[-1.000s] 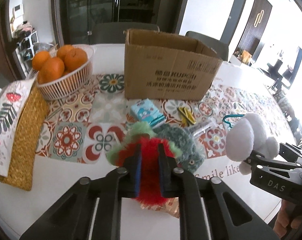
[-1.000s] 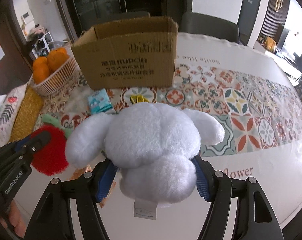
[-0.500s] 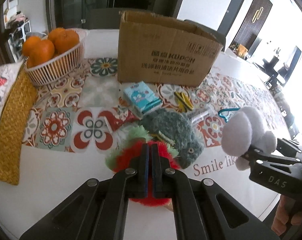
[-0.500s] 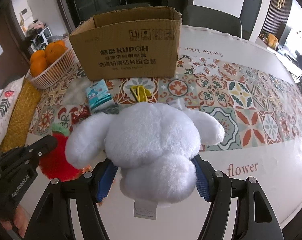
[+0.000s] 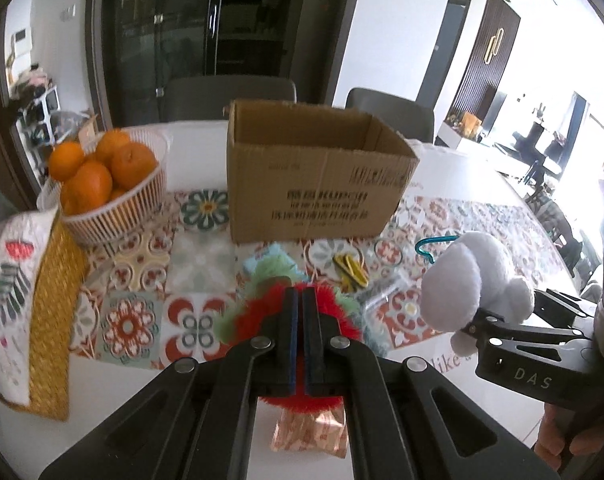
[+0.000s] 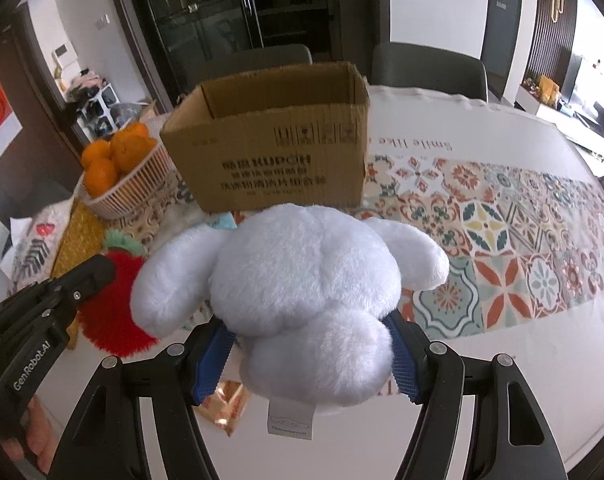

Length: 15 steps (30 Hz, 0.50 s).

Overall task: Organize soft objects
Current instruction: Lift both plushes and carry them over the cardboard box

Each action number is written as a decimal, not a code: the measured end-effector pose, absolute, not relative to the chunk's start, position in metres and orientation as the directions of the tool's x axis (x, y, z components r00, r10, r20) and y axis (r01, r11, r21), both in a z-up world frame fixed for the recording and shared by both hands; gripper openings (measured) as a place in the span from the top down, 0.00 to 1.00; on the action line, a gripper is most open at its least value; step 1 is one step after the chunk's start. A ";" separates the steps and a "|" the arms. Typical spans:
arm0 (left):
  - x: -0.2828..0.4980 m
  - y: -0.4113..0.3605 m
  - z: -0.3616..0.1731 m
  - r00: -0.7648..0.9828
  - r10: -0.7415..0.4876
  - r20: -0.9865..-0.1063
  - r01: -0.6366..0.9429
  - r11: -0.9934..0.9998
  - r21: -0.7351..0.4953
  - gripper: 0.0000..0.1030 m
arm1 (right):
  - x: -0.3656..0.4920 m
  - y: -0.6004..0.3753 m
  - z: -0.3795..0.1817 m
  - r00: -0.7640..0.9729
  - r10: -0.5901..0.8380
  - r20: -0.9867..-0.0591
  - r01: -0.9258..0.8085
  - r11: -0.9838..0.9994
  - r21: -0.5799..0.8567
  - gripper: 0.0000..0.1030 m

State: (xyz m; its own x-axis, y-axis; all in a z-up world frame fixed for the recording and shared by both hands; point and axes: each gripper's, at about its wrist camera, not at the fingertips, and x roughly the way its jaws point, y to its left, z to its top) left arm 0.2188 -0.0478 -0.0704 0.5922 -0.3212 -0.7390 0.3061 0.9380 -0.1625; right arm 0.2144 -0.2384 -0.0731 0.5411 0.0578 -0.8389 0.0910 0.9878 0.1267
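The white plush (image 6: 302,280) is clamped between the wide-set right gripper (image 6: 308,354) jaws, the red plush (image 5: 302,304) pinched by the near-closed left gripper (image 5: 301,344), the open box (image 6: 278,156) lying directly ahead near the table's far edge.

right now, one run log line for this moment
left gripper: shut on red plush | right gripper: shut on white plush | cardboard box: open, ahead

White table (image 6: 502,360): patterned runner (image 6: 502,208), cardboard box (image 5: 314,184), orange basket (image 5: 114,204)
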 end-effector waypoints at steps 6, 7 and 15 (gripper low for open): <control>0.233 -0.052 -0.053 0.631 -0.325 -0.704 0.315 0.937 -0.150 0.96 | 0.229 -0.243 -0.057 0.580 0.060 -0.813 0.087 0.987 0.134 0.33; 0.235 -0.053 -0.051 0.635 -0.327 -0.700 0.316 0.937 -0.151 0.96 | 0.232 -0.244 -0.055 0.587 0.061 -0.807 0.087 0.987 0.137 0.33; 0.263 -0.059 -0.026 0.686 -0.331 -0.648 0.328 0.936 -0.130 0.96 | 0.263 -0.251 -0.037 0.623 0.076 -0.779 0.082 0.983 0.162 0.33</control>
State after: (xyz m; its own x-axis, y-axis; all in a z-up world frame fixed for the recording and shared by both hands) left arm 0.2630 -0.0586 -0.0258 0.6860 -0.3306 -0.6481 0.3281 0.9357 -0.1300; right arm 0.2631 -0.2513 -0.0367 0.6230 0.0763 -0.7785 0.0824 0.9833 0.1623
